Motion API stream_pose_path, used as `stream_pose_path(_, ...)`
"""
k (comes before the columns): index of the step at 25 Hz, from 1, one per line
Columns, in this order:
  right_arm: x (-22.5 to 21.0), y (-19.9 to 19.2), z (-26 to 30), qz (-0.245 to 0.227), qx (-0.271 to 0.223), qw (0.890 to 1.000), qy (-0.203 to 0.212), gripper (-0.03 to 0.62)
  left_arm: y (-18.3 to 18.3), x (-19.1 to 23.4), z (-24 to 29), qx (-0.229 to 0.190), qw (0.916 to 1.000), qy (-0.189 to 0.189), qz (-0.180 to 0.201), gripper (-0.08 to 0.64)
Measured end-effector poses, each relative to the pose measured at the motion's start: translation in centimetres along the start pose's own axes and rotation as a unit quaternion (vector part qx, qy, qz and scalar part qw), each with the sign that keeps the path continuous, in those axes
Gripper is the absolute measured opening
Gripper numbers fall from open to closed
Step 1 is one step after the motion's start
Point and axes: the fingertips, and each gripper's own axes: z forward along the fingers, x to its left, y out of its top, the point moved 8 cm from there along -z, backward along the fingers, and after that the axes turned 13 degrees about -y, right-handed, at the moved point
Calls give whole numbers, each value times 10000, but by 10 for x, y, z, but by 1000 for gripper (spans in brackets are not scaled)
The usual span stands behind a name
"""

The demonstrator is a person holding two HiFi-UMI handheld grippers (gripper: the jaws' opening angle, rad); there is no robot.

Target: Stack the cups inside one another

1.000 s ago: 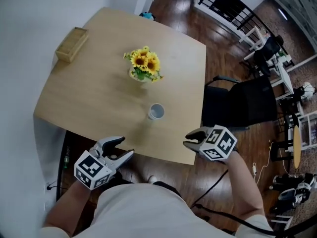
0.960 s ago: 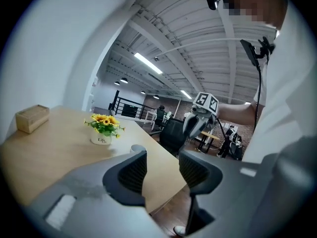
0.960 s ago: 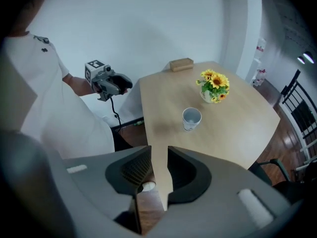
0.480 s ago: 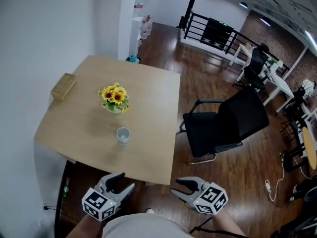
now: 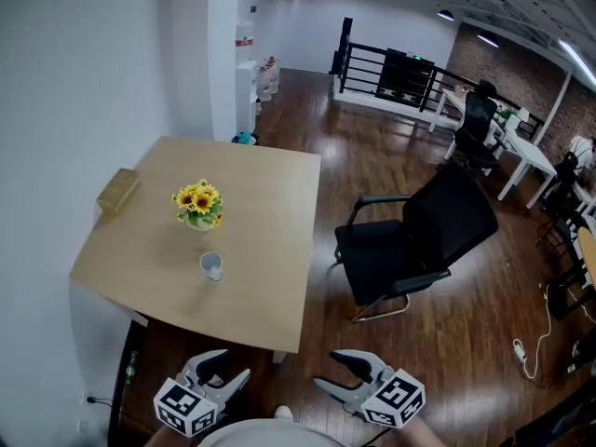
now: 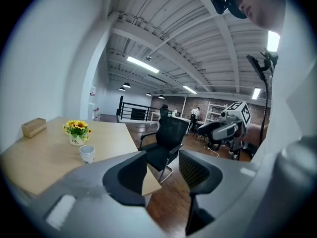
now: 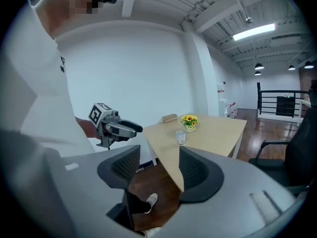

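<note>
Floor (image 5: 372, 138): dark wood planks, an open room. The person stands back from the bench edge.
Bench (image 5: 270, 250): a pale wooden top on the left of the head view, carrying three things, with bare surface around them.
Chair (image 5: 419, 240): black office chair, standing off the bench's right side and apart from it.
Left gripper (image 5: 233, 366): held low, near the body and clear of the bench. Its jaws are spread with nothing between them.
Right gripper (image 5: 328, 369): also low and off the bench. Its jaws have just been opening and stand apart, holding nothing.
Flowers (image 5: 197, 203): sunflowers in a small pot near the middle of the bench, upright.
Box (image 5: 117, 190): a small tan block by the far left edge, well apart from the rest.
Cups (image 5: 211, 266): one white upright column, near the flowers on the side toward the person, mouth up. Faint bands near the rim suggest nested cups, but it is too small to count them.
Task state: only this one white column shows on the bench, so the nesting looks done, as far as can be judged.
Handling: probably light, thin-walled and easy to crush or tip. The material cannot be told.
Where to grip: across the upper wall just below the rim with a gentle squeeze, keeping the cups upright.
</note>
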Motion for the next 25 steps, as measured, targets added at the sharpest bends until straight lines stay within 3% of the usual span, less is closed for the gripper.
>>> stream_pose_path(5, -4, -8, -12, -105, -23, 9995, -285, 255, 1, -10, 11, -25, 10000, -46, 80, 216)
stream_pose_path(25, 3, -3, -31, -374, -348, 9974, -505, 255, -5, -27, 5, -76, 9999, 59, 137, 221)
